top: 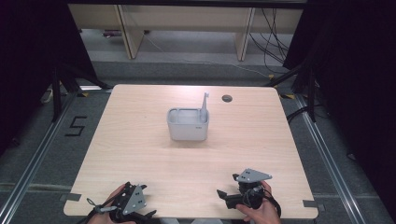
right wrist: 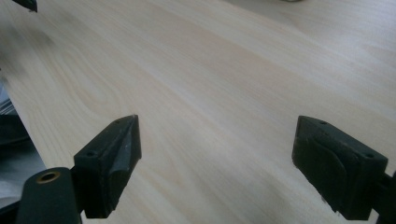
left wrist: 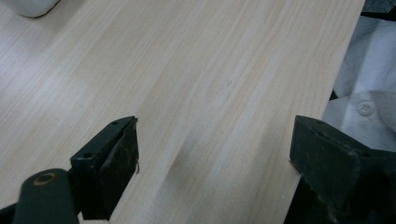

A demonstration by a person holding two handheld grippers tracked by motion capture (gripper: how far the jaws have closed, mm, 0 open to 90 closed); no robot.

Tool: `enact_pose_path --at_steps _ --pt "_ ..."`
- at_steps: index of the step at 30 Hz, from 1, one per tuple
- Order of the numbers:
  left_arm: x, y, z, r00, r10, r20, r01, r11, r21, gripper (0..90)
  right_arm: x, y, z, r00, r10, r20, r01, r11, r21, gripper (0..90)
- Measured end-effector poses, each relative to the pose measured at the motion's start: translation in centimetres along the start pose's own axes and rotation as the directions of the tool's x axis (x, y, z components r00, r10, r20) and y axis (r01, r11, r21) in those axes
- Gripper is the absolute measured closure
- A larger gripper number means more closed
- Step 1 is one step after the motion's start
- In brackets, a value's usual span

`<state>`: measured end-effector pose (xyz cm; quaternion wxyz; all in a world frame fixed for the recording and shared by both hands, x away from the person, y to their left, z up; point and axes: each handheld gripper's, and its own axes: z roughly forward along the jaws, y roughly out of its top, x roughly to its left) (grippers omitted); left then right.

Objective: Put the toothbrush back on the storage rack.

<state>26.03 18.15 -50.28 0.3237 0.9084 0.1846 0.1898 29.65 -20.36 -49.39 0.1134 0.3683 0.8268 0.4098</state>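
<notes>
A pale grey caddy [top: 187,125] stands near the middle of the wooden table [top: 140,140], with a thin grey piece [top: 205,101] rising upright from its right rear corner. My left gripper [top: 144,201] is held at the table's near left edge, well short of the caddy. In its own view the left gripper [left wrist: 215,149] stands open over bare wood, and a corner of the caddy [left wrist: 28,5] shows at the top left. My right gripper [top: 227,186] is at the near right edge. The right gripper [right wrist: 217,149] is likewise open, with nothing between its jaws.
A round cable hole [top: 227,98] sits in the tabletop behind the caddy. A person's white buttoned shirt [left wrist: 369,107] lies just past the near table edge. Desk legs and cables [top: 271,42] stand beyond the far edge.
</notes>
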Motion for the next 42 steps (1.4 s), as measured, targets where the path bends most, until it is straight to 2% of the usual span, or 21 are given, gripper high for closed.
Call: enact_pose_path --at_steps 3,7,8,10,12,15,16,18,19,20,21,23,26,27,30,35,37,42 --pt "0.0 0.0 0.0 1.0000 0.001 0.001 -0.001 1.0000 -0.001 15.3 0.1 -0.4 -0.2 0.9999 0.010 0.002 -0.010 0.999 0.032 16.4" --pt "0.0 0.0 0.0 1.0000 0.001 0.000 -0.001 1.0000 0.000 15.3 0.0 -0.6 -0.4 0.9997 0.019 -0.012 -0.018 0.999 0.038 16.3" --pt "0.0 0.0 -0.1 1.0000 0.003 0.001 -0.003 1.0000 0.003 15.4 0.0 -0.7 -0.4 0.9999 0.006 -0.014 -0.005 1.000 0.027 16.3" --pt "0.0 0.0 0.0 1.0000 0.002 0.001 -0.002 1.0000 0.001 15.3 0.2 -1.0 -0.8 0.9997 0.026 -0.002 -0.026 0.999 0.039 16.3" --pt "0.0 0.0 0.0 1.0000 0.002 -0.001 -0.002 1.0000 0.002 15.3 0.1 -1.1 -0.8 0.9999 0.012 -0.010 -0.011 0.999 0.035 16.3" --pt "0.0 0.0 0.0 1.0000 0.005 0.000 -0.005 1.0000 0.003 15.4 0.1 -1.3 -1.0 1.0000 0.001 0.005 -0.001 0.999 0.038 16.3" --pt "0.1 0.0 -0.1 0.9998 0.019 -0.001 -0.019 0.9997 0.018 15.3 0.2 -1.3 -1.1 0.9997 0.016 0.016 -0.017 0.999 0.042 16.3" --pt "0.0 0.0 -0.1 1.0000 0.003 -0.001 -0.003 1.0000 0.004 15.3 0.1 -1.3 -1.1 0.9998 0.008 0.018 -0.008 0.999 0.041 16.3" --pt "0.0 0.0 -0.1 1.0000 0.004 -0.002 -0.004 1.0000 0.003 15.4 0.3 -1.4 -1.0 0.9994 0.031 0.011 -0.032 0.998 0.055 16.3" --pt "0.0 0.0 -0.1 1.0000 0.004 -0.002 -0.004 1.0000 0.003 15.4 0.3 -1.4 -1.0 0.9994 0.031 0.011 -0.032 0.998 0.055 16.3" --pt "0.0 0.0 -0.1 1.0000 0.004 -0.002 -0.004 1.0000 0.003 15.4 0.2 -1.3 -1.0 0.9999 0.001 0.012 -0.001 0.999 0.053 16.3" --pt "0.0 0.0 -0.1 1.0000 0.005 -0.002 -0.005 1.0000 0.004 15.3 0.3 -1.3 -1.0 0.9998 0.020 0.009 -0.020 0.998 0.062 16.3" --pt "0.0 0.0 0.0 1.0000 0.005 -0.002 -0.005 1.0000 0.001 15.4 0.3 -1.4 -0.8 1.0000 0.000 0.006 0.000 0.999 0.053 16.4" --pt "0.0 0.0 0.0 1.0000 0.004 -0.002 -0.004 1.0000 0.003 15.3 0.2 -1.3 -0.8 0.9998 -0.009 0.017 0.008 0.999 0.050 16.3" --pt "0.0 0.0 0.0 1.0000 0.005 -0.002 -0.005 1.0000 0.001 15.3 0.2 -1.3 -0.9 1.0000 -0.003 0.001 0.003 0.998 0.055 16.4" --pt "0.0 0.0 -0.1 1.0000 0.005 -0.002 -0.005 1.0000 0.003 15.3 0.3 -1.3 -0.8 1.0000 -0.004 0.000 0.004 0.998 0.061 16.3" --pt "0.0 0.0 -0.1 1.0000 0.005 -0.002 -0.005 1.0000 0.005 15.3 0.3 -1.3 -0.7 0.9997 -0.024 0.004 0.024 0.998 0.059 16.4" --pt "0.0 0.0 -0.1 1.0000 0.004 -0.002 -0.004 1.0000 0.004 15.4 0.3 -1.3 -0.7 1.0000 -0.008 -0.002 0.008 0.998 0.064 16.4"
